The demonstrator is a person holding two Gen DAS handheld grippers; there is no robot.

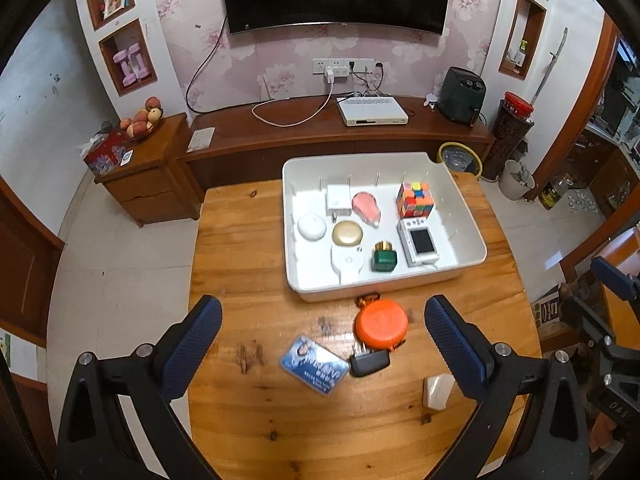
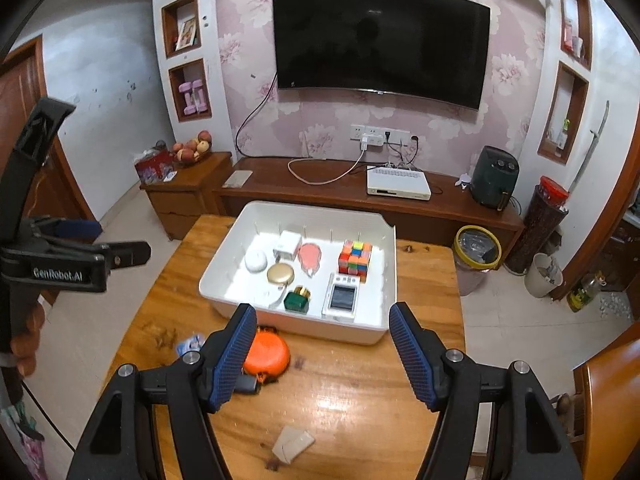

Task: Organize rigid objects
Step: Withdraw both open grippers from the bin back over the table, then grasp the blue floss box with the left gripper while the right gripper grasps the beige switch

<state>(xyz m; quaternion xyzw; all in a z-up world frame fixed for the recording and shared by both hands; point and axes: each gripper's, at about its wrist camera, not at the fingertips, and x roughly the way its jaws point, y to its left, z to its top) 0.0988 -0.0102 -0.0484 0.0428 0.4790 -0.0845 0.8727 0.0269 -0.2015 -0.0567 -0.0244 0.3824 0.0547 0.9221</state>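
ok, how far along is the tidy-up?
Mostly done: the white bin holds eight items, including the puzzle cube and green bottle. Nothing in hand: left gripper and right gripper are both empty. Left on the table: orange tape measure, blue card, black plug, white box.

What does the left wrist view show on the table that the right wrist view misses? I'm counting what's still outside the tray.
Only the left wrist view shows the whole blue card and the black key fob; the right view's finger hides most of both. Only the right wrist view shows the left gripper from the side. Both show the white tray, orange tape measure and small white block on the table.
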